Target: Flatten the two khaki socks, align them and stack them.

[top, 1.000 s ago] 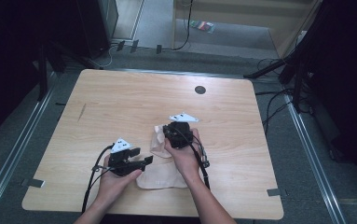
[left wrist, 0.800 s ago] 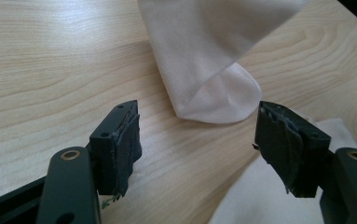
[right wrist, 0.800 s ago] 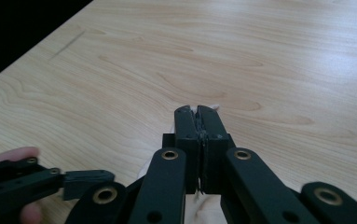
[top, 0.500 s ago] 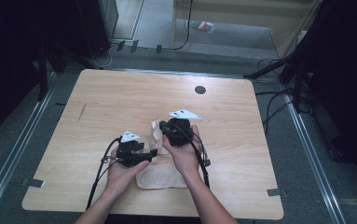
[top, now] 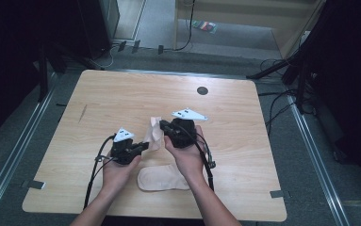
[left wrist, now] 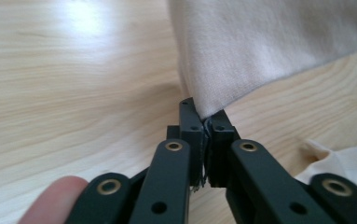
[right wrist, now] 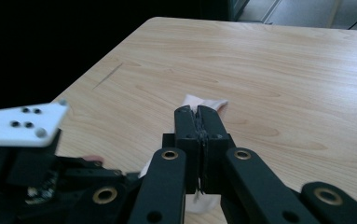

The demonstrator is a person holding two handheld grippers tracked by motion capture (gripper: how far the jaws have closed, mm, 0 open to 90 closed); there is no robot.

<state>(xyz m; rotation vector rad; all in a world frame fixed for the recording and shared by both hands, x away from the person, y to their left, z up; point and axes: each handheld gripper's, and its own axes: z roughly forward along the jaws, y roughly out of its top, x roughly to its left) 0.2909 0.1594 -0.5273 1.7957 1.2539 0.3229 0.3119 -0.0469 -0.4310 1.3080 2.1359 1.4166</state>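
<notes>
Two black hand-held grippers, each of hinged plastic links with brass-coloured rivets, work one pale beige sock over a light wood-grain table (top: 244, 122). Left gripper (left wrist: 204, 122): jaws have just been closing and now stand clenched on the lower edge of the lifted sock (left wrist: 260, 46), a soft, finely ribbed knit whose cloth rises directly above and beyond the jaw tips. In the high view the left gripper (top: 143, 146) carries a grey three-cornered plate and a trailing black cable, and the lifted sock (top: 155, 133) hangs as a narrow upright fold just past its tips, between the two grippers. Right gripper (right wrist: 201, 122): jaws pressed flat together, with a thin strip of the same beige knit showing above the tips and again below the links, so it is grasping the sock's upper part. In the high view the right gripper (top: 165, 126) sits higher than the left and just beside it, meeting the fold from the other side. Nearer the person than both grippers, between the forearms, a second sock (top: 163, 178) of matching beige knit lies flat on the table, an elongated oval with rounded ends, apart from both sets of jaws.
</notes>
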